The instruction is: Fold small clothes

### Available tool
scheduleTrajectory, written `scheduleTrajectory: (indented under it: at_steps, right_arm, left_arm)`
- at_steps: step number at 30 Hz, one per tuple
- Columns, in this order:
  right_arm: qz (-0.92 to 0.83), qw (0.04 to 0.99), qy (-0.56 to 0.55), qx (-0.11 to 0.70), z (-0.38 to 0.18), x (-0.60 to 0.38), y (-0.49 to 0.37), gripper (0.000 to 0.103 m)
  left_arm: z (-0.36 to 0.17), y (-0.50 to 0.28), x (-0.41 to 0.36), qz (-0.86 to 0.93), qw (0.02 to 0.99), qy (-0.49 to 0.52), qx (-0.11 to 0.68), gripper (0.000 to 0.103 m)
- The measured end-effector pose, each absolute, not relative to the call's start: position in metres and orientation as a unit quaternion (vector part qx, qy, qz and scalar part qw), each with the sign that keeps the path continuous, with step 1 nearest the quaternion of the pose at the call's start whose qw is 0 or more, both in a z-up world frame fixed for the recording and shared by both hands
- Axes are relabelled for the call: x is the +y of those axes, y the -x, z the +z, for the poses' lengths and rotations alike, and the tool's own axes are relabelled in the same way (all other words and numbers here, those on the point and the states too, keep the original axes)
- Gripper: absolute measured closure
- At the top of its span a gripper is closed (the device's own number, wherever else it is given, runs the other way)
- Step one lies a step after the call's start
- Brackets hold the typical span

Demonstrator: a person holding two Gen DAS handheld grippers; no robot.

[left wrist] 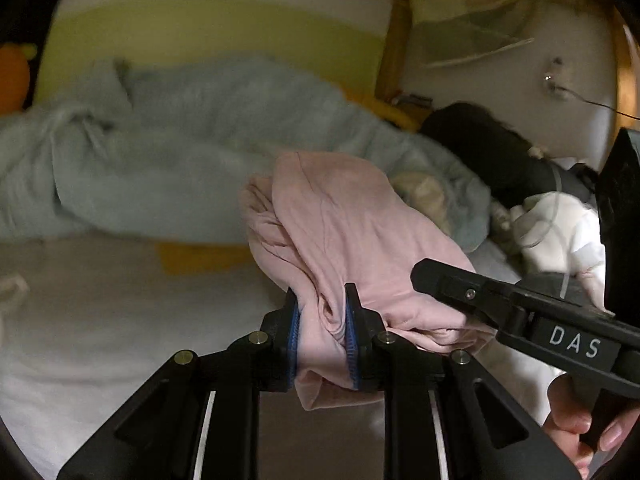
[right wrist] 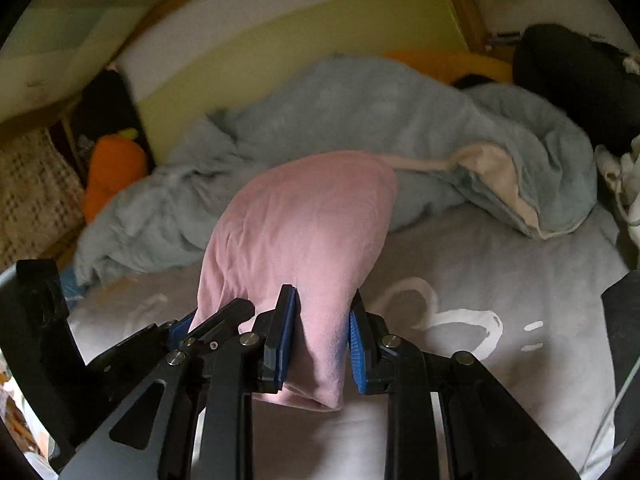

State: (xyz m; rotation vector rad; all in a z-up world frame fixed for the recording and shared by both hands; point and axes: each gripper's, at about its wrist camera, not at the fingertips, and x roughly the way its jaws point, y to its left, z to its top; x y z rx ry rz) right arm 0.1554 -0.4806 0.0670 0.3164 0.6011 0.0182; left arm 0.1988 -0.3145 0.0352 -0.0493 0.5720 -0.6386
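A small pink garment hangs bunched between both grippers above the bed. My left gripper is shut on one bunched edge of it, its blue pads pressing the cloth. My right gripper is shut on another part of the same pink garment, which drapes forward over the fingers. The right gripper's body shows at the right of the left wrist view, close beside the left one. The left gripper's fingers show at the left of the right wrist view.
A white bedsheet with a printed outline lies below. A crumpled light blue blanket fills the back of the bed. An orange plush toy lies at the far left. Dark and white clothes are piled at the right.
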Motion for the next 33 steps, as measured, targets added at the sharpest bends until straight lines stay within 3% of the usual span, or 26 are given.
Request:
scheduleTrajectory:
  at_steps: [6, 25, 30, 31, 33]
  right_arm:
    - [0.009, 0.911, -0.197, 0.363, 0.002, -0.503, -0.18, 0.076]
    - [-0.003, 0.911, -0.178, 0.373, 0.0, -0.498, -0.178, 0.073]
    - [-0.01, 0.915, -0.171, 0.367, 0.004, -0.494, -0.177, 0.069]
    - [-0.012, 0.915, -0.168, 0.366, 0.005, -0.493, -0.176, 0.067]
    - [-0.034, 0.919, -0.158, 0.359, 0.009, -0.492, -0.171, 0.052]
  left_arm:
    - [0.007, -0.224, -0.326, -0.293, 0.885, 0.021, 0.362, 0.083]
    - [0.006, -0.215, -0.337, -0.271, 0.893, -0.02, 0.358, 0.078]
    - [0.01, -0.21, -0.329, -0.253, 0.902, -0.023, 0.348, 0.059]
    - [0.012, -0.208, -0.326, -0.246, 0.907, -0.027, 0.341, 0.047]
    - [0.017, -0.202, -0.315, -0.231, 0.917, -0.028, 0.324, 0.033]
